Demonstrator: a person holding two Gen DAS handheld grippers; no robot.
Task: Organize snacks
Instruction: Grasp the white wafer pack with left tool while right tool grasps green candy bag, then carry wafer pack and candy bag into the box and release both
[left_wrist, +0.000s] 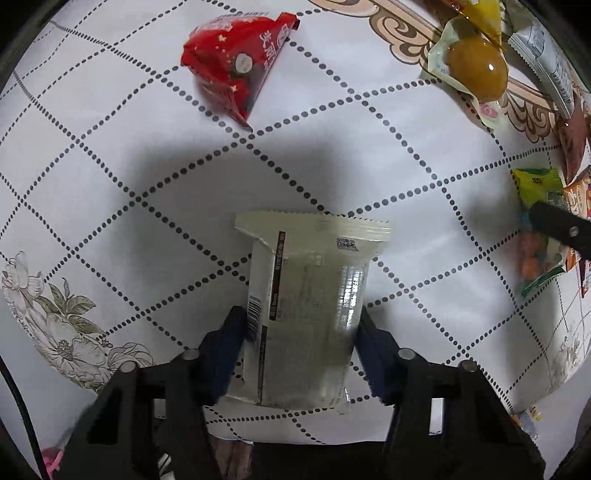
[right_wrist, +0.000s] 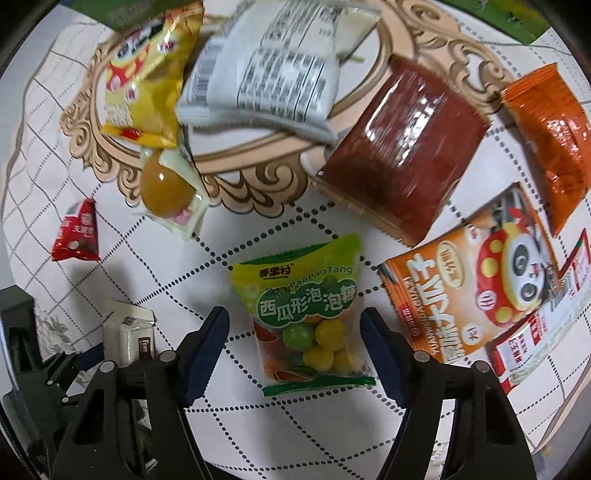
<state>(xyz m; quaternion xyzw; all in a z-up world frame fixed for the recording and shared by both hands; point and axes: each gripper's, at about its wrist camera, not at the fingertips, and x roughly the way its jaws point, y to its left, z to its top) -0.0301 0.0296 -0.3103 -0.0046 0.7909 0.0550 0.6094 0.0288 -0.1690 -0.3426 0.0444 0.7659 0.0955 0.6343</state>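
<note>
Your left hand-held gripper (left_wrist: 301, 338) pinches the clear packet (left_wrist: 306, 295) lying on the worktop (left_wrist: 110, 147), pads against both its sides. Your right hand-held gripper (right_wrist: 295, 332) straddles the green candy bag (right_wrist: 306, 317) with gaps on either side, not yet gripping. Other snacks lie beyond.

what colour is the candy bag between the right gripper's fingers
Green and yellow candy bag, clear lower half showing coloured balls; best in the right wrist view.
</note>
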